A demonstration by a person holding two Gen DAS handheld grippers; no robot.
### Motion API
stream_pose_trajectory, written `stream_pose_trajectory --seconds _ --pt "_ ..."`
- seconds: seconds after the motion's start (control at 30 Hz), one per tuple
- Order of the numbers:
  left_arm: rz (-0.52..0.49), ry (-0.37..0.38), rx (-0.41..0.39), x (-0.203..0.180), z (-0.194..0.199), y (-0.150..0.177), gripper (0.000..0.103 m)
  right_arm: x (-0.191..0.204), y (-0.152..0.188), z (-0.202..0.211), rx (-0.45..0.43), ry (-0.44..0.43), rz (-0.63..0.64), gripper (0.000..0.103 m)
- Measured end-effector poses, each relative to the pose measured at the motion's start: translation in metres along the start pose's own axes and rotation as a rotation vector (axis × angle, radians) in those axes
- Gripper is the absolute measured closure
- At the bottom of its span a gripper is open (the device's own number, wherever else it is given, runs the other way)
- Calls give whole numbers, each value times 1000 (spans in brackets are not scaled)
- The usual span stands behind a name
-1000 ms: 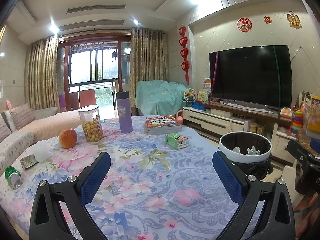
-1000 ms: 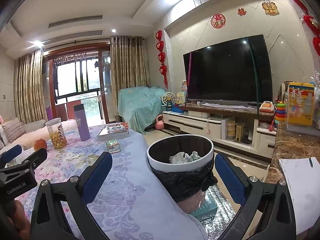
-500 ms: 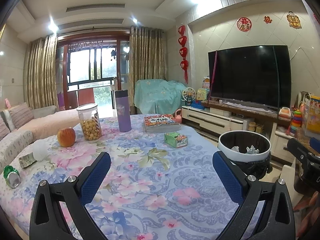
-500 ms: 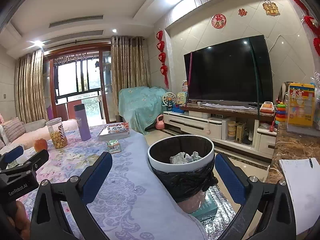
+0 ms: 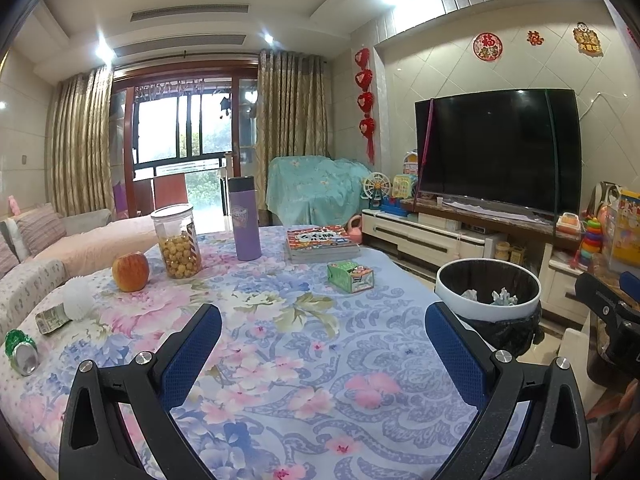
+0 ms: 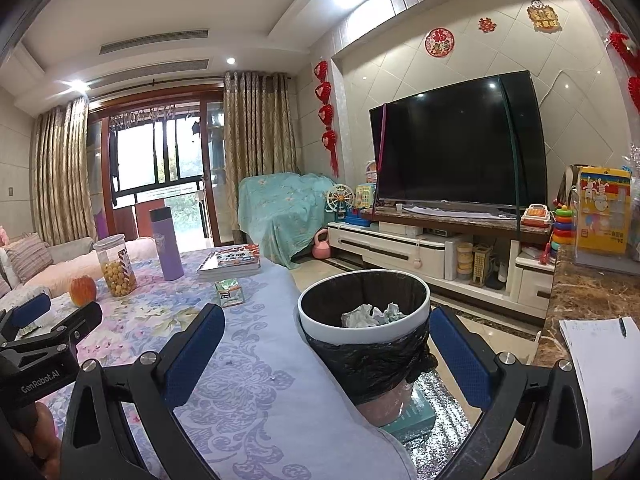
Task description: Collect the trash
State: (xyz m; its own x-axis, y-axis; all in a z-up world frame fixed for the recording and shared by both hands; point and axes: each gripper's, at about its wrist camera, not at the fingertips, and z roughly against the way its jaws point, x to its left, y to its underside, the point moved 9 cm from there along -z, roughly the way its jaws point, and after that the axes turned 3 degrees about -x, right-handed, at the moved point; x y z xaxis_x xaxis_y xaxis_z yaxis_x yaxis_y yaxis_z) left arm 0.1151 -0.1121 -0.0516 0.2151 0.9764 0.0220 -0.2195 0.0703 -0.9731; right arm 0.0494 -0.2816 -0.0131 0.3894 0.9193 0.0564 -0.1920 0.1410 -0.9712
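Note:
A white-rimmed bin [image 6: 364, 316] with a black liner stands beside the table's right edge, crumpled paper inside; it also shows in the left wrist view [image 5: 488, 292]. On the floral tablecloth lie a green drink carton [image 5: 351, 276], a crushed green can [image 5: 20, 350], a flattened wrapper [image 5: 52, 314] and a white ball [image 5: 78, 299]. My left gripper [image 5: 323, 338] is open and empty above the table's near part. My right gripper [image 6: 326, 346] is open and empty, just in front of the bin.
An apple [image 5: 130, 271], a snack jar [image 5: 178, 242], a purple flask [image 5: 244, 218] and books [image 5: 322, 242] stand at the table's far side. A TV cabinet [image 6: 440, 248] is behind the bin. A marble counter with paper [image 6: 600, 364] is at the right.
The left wrist view has shifted slightly, the table objects sitting a little lower and left. Both grippers stay open. The right gripper has hardly moved.

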Motion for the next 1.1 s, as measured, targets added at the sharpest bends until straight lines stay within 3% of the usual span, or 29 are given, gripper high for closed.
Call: stream_pose_trajectory --seconds 1.1 --pt "2 6 10 1 -3 4 0 4 2 -1 8 -6 0 0"
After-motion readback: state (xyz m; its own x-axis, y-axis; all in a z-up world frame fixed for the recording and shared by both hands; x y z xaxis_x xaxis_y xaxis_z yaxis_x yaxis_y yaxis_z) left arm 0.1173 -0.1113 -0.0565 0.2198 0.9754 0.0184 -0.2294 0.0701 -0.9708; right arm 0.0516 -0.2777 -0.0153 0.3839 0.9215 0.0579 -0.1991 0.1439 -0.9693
